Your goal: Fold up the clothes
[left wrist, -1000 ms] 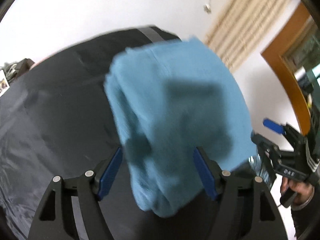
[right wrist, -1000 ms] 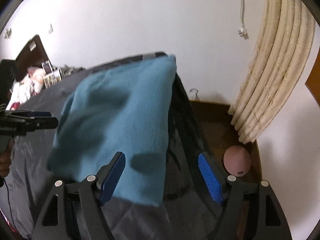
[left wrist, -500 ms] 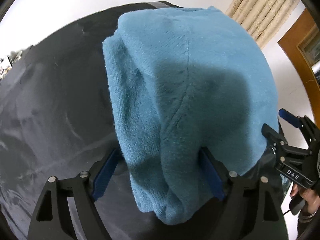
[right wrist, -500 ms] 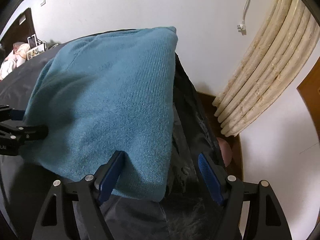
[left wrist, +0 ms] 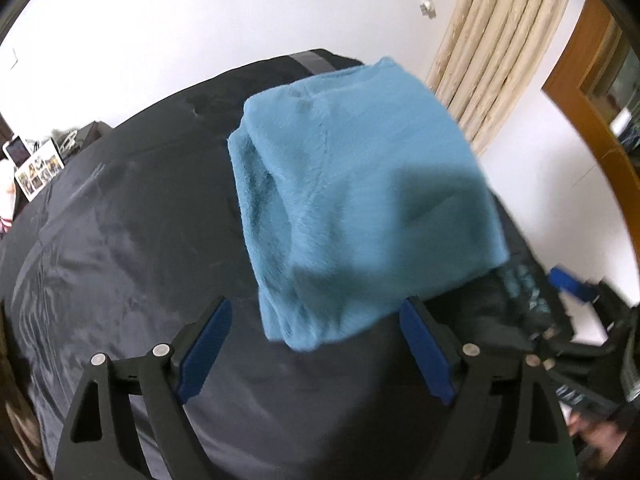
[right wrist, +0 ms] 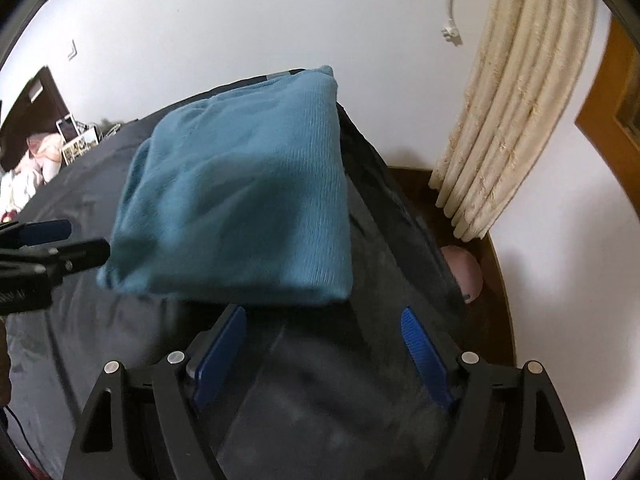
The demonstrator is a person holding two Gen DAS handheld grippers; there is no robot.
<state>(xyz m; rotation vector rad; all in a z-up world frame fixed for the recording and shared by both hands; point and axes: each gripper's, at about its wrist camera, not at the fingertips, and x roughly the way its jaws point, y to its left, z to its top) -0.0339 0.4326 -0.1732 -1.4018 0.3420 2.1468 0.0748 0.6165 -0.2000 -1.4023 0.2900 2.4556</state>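
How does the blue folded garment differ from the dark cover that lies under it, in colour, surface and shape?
The blue folded garment is light teal, while the dark cover is almost black. The garment looks fuzzy and knitted; the cover looks smooth with a slight sheen. The garment is a compact, thick, folded bundle; the cover is spread out flat and wide with shallow creases. Both are soft textiles, and neither gripper holds either of them.
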